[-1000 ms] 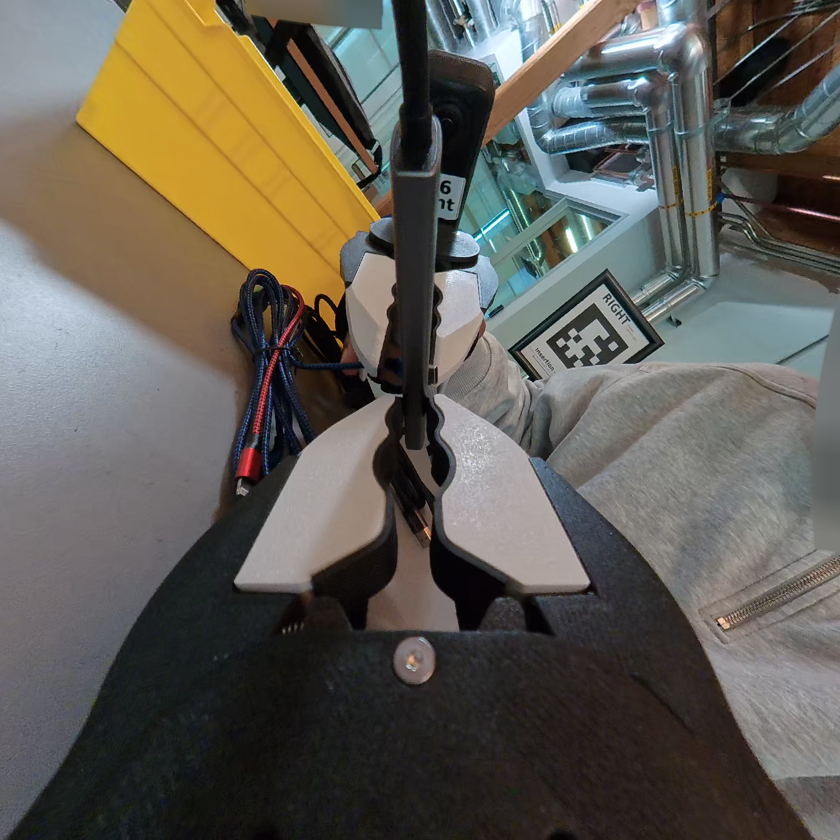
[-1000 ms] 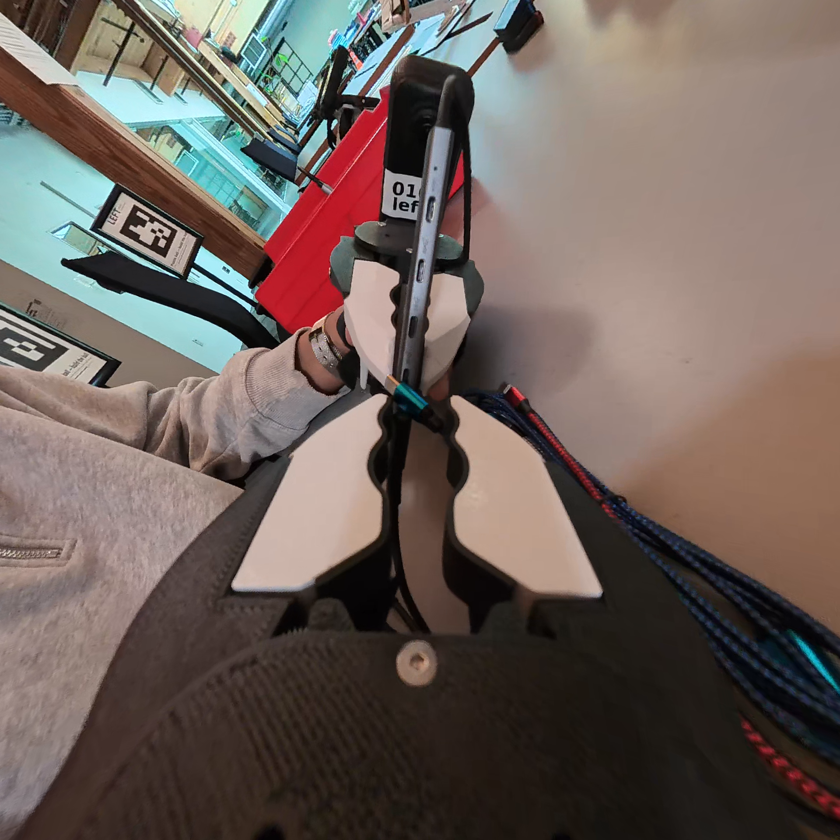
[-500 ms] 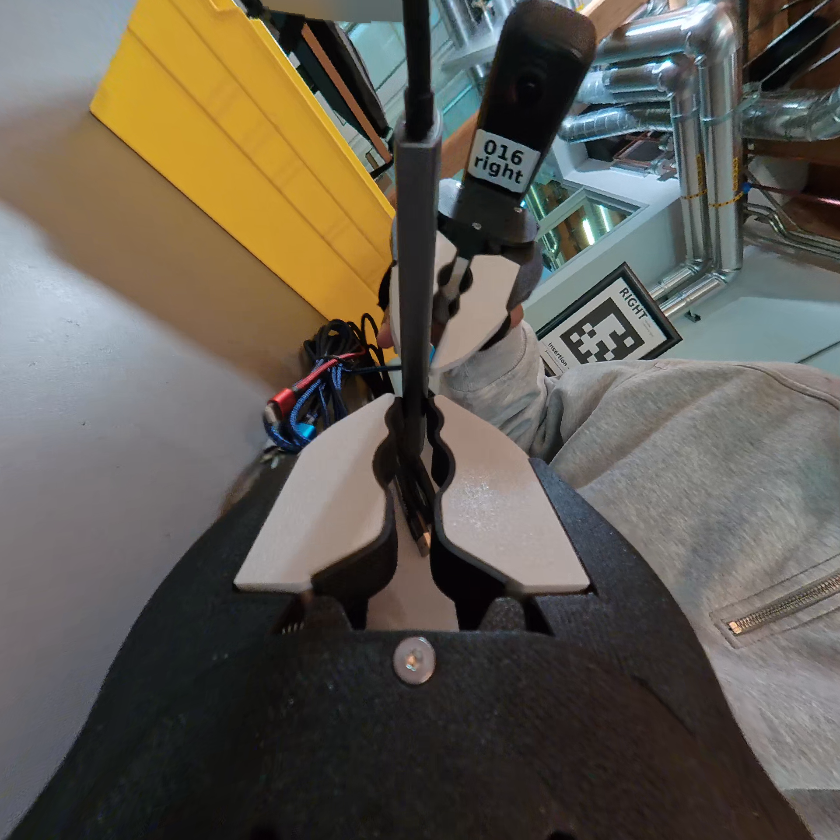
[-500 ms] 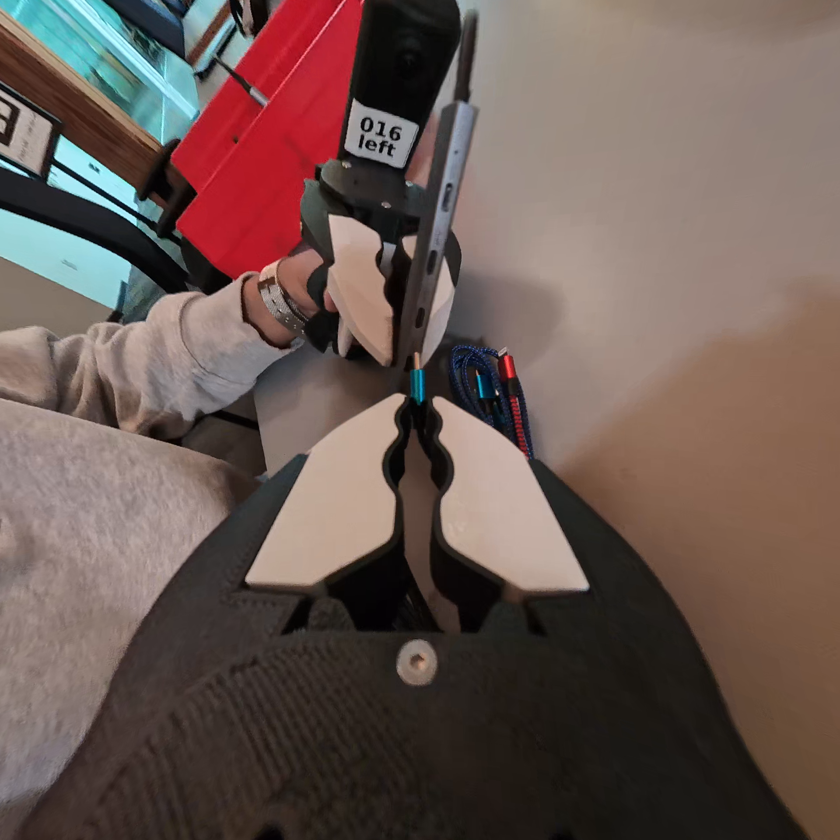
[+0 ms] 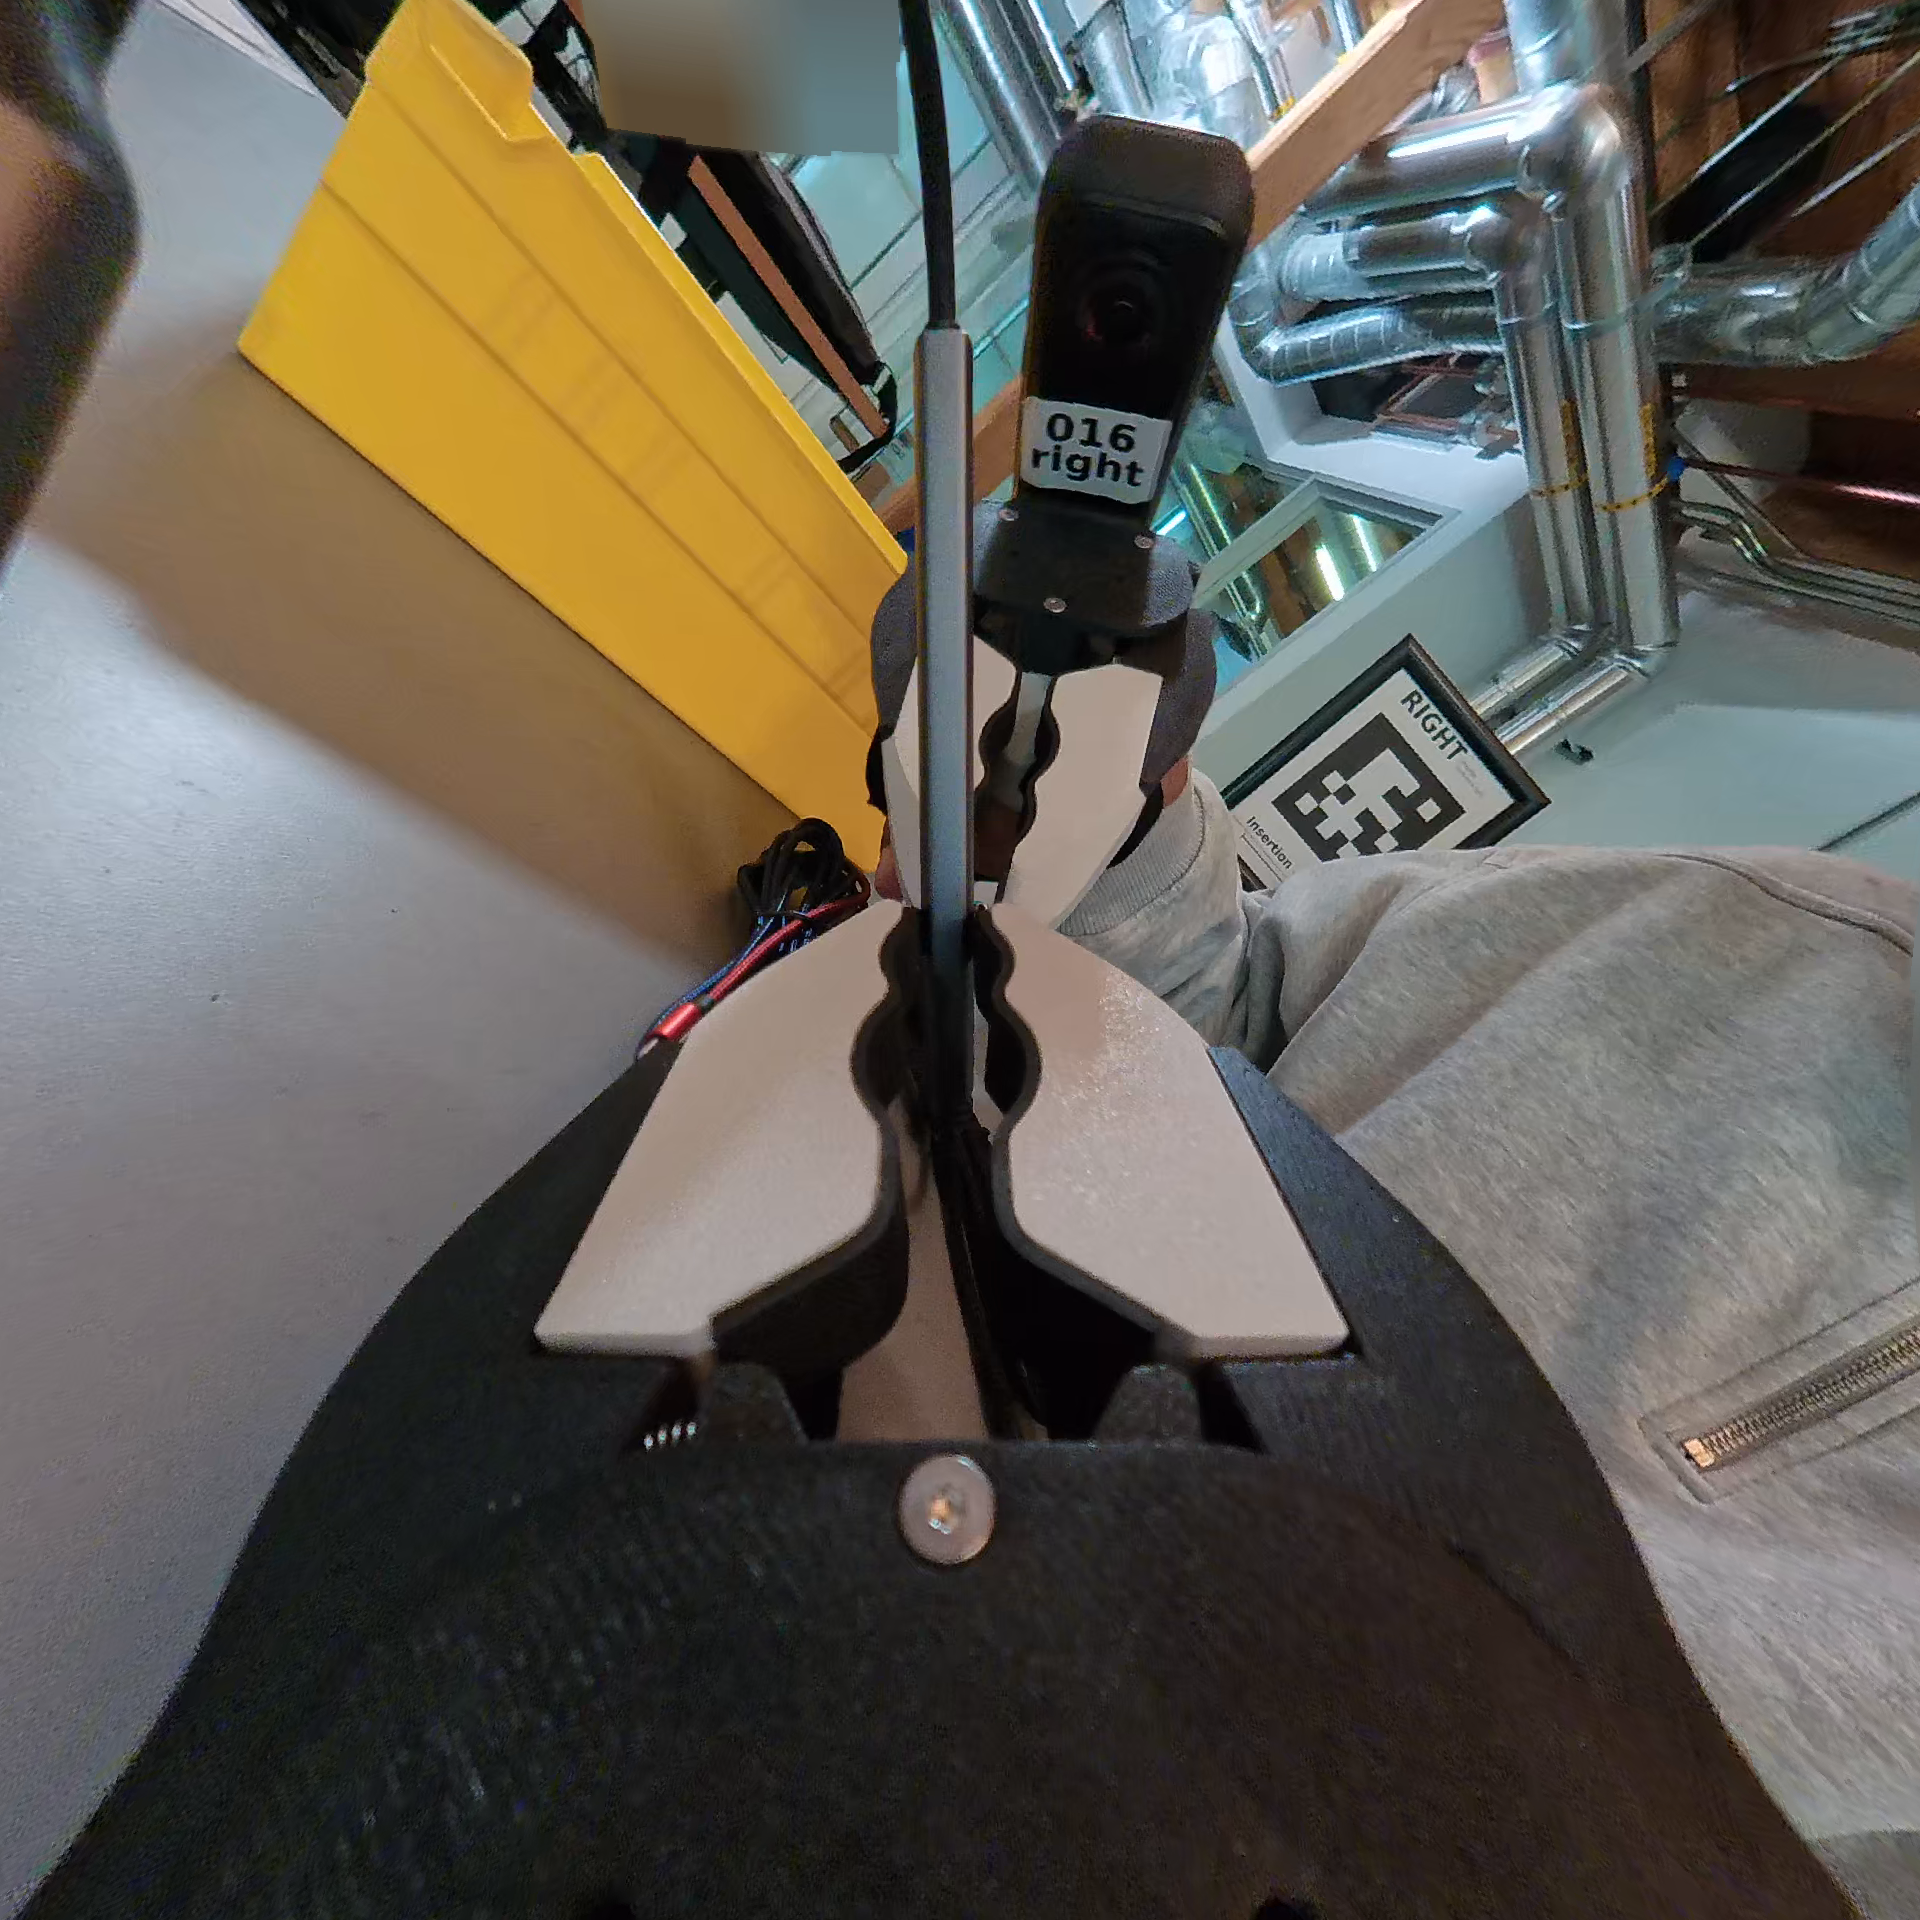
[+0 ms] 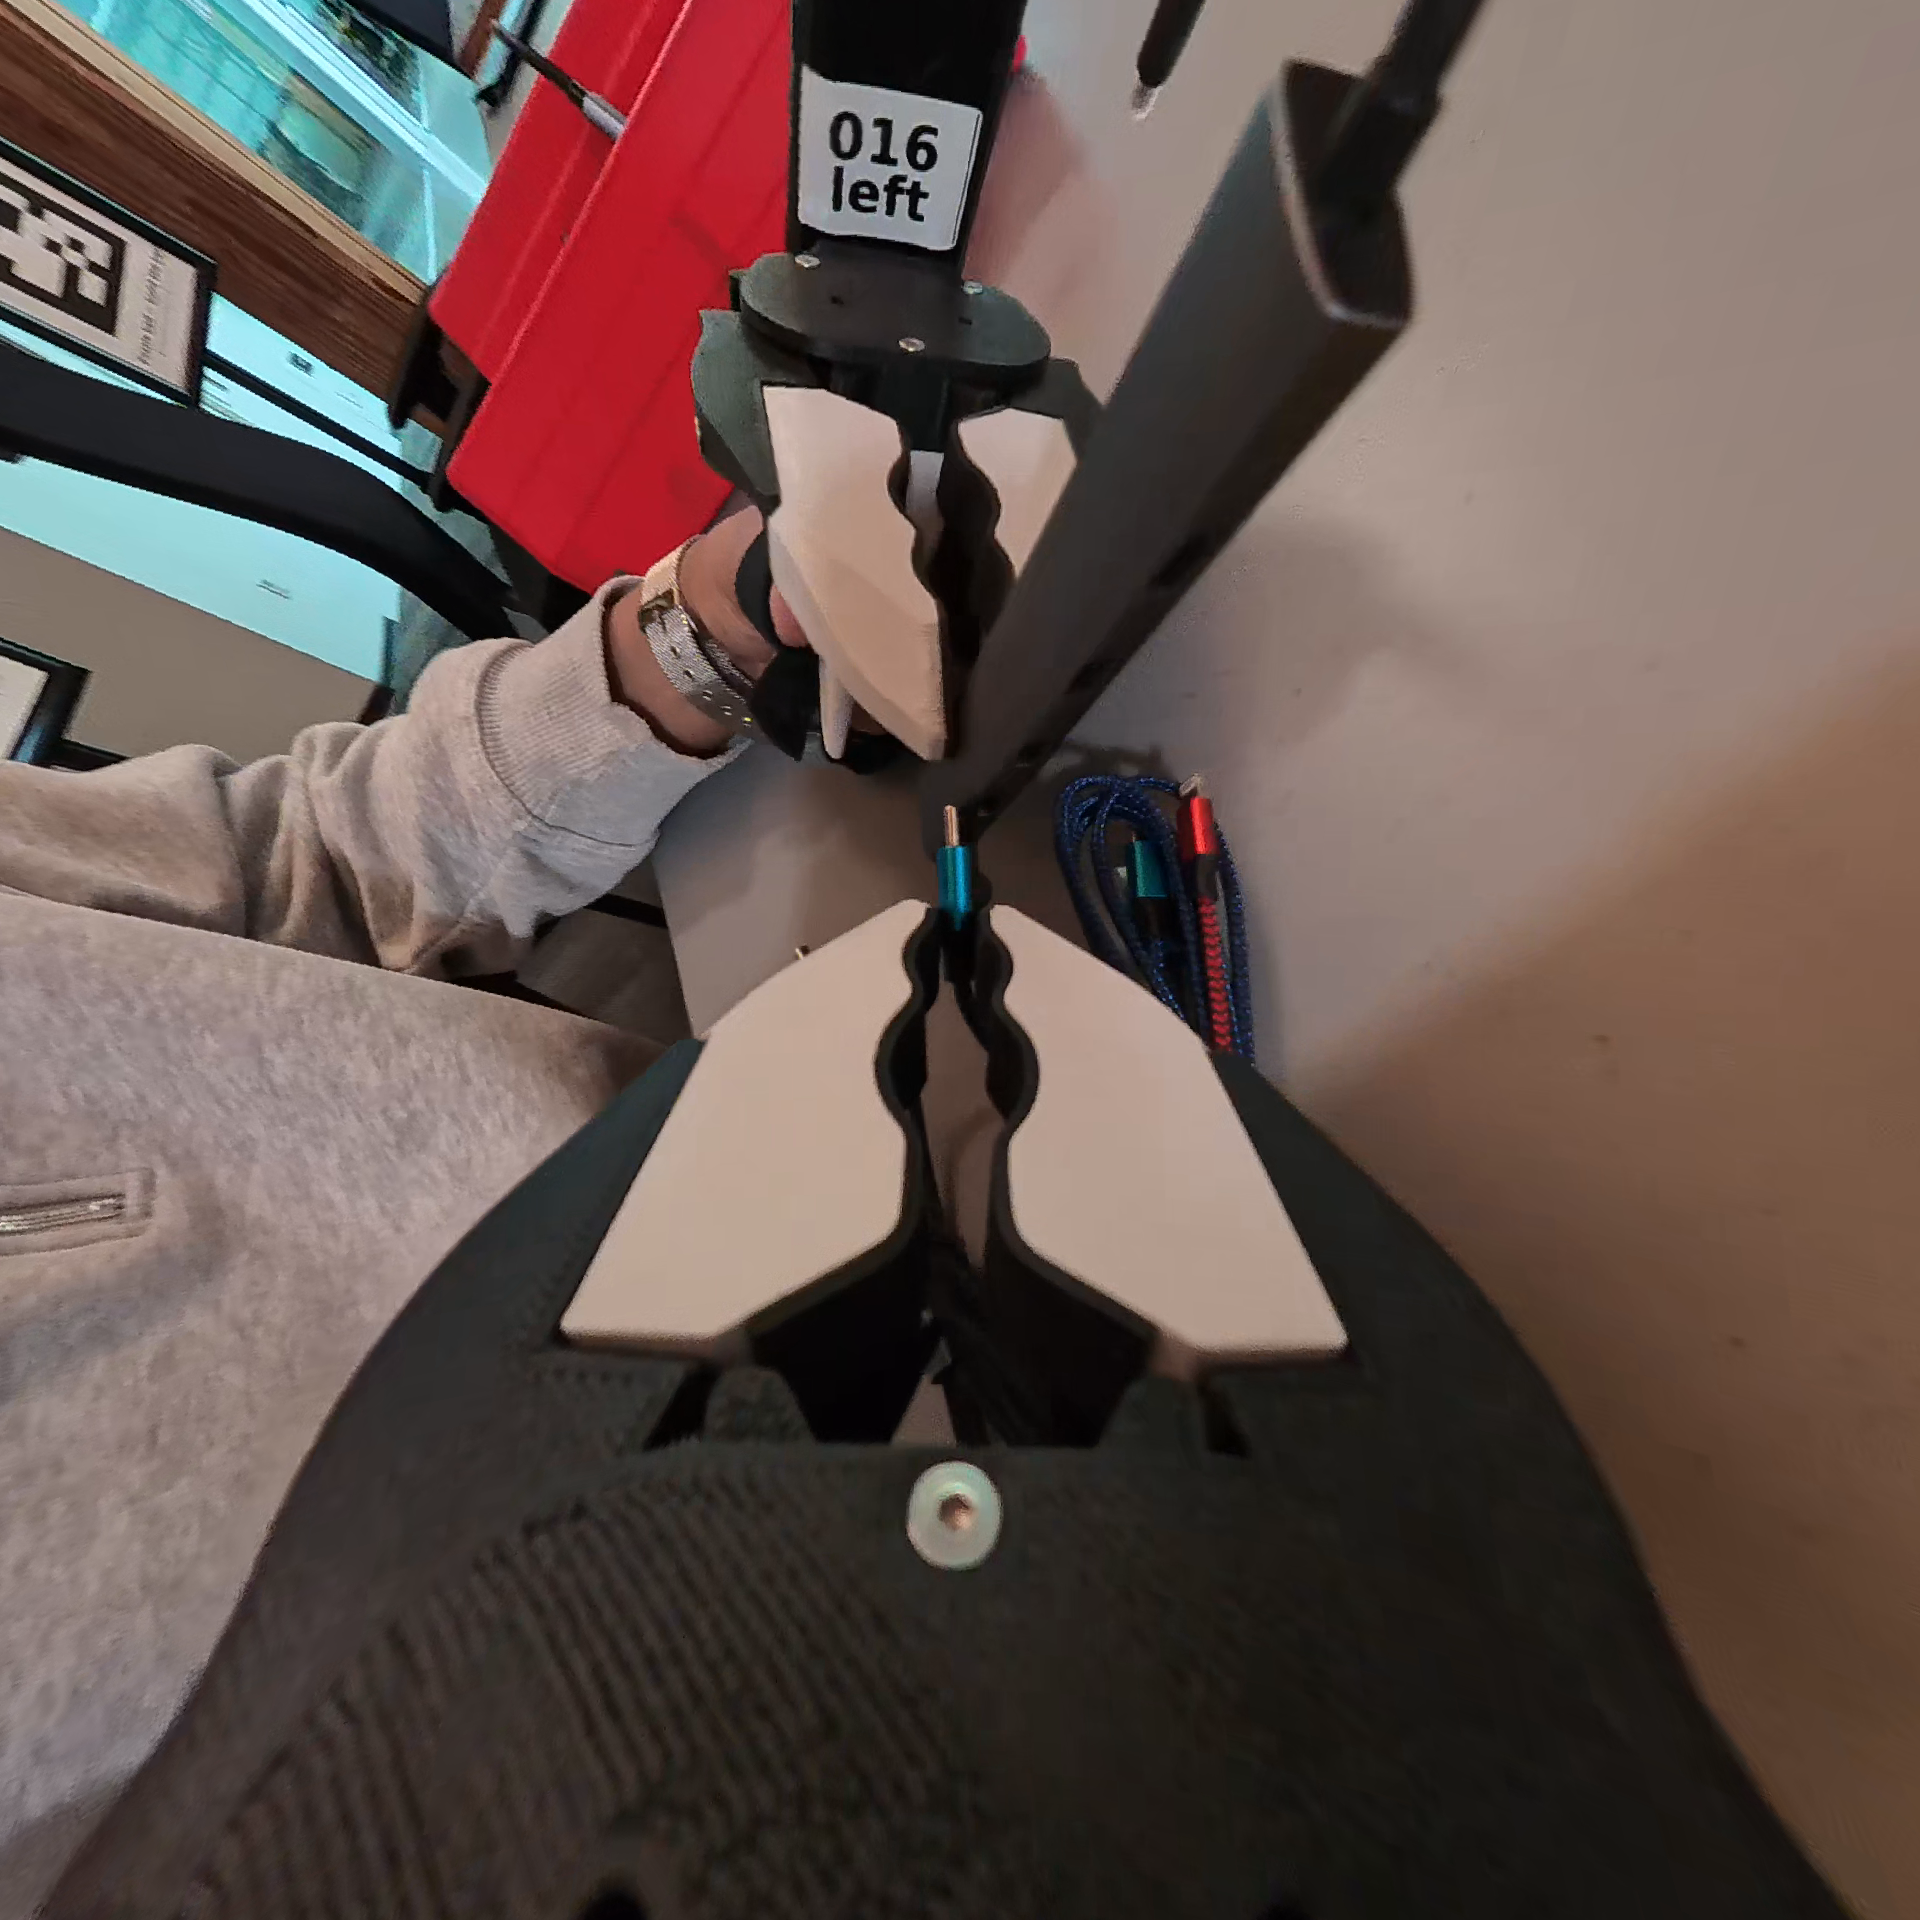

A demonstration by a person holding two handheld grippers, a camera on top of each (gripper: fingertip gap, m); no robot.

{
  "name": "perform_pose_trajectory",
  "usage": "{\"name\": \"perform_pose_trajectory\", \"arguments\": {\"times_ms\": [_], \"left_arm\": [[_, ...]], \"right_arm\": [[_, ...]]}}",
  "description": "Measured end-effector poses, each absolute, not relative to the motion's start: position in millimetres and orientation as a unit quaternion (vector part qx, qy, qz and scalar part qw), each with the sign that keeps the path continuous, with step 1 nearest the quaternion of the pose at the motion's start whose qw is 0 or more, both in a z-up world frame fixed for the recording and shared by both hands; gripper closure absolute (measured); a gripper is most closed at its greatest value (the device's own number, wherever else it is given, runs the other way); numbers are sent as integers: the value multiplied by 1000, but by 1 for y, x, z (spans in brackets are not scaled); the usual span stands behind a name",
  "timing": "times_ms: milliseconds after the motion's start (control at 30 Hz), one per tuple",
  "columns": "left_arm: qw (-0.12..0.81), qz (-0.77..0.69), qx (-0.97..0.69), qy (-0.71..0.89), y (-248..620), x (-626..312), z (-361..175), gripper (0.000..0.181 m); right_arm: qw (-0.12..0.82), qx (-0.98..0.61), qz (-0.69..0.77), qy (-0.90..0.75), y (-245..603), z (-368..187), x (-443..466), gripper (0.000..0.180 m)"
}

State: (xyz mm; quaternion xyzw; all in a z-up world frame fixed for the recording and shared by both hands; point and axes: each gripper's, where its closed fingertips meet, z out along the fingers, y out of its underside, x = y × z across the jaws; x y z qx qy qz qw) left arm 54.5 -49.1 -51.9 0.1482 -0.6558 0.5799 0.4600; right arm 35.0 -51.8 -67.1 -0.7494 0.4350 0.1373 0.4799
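Observation:
My left gripper is shut on a slim grey hub with a black cable running off its far end. It holds the hub upright in the air, edge on. The hub also shows in the right wrist view, slanting up to the right. My right gripper is shut on a blue cable plug. The plug's metal tip sits just below the hub's lower end, a small gap apart. The right gripper shows behind the hub in the left wrist view. The left gripper shows in the right wrist view.
A bundle of blue and red braided cables lies on the grey table; it also shows in the left wrist view. A yellow bin and a red bin stand at the table's sides. A person's grey sleeves are close. Left and right tips are no more than a few centimetres apart.
The blue plug was at the hub a second ago and now sits just clear of its lower end. The two grippers have drawn apart a little and both views have tilted.

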Motion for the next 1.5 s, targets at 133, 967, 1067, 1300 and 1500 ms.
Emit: {"name": "perform_pose_trajectory", "arguments": {"times_ms": [133,967,1067,1300,1500], "left_arm": [[461,584,137,-654,-48,52,-49,172],[467,538,85,-696,-53,26,-57,171],[468,537,85,-697,-53,25,-58,171],[471,540,88,-692,-52,27,-57,172],[472,539,89,-692,-53,27,-57,171]], "right_arm": [[486,-737,161,440,-53,-64,33,174],[448,-751,195,445,-61,-71,20,174],[443,-755,195,443,-63,-71,19,174],[435,-762,195,438,-67,-69,15,174],[432,-766,200,433,-65,-69,12,174]]}}
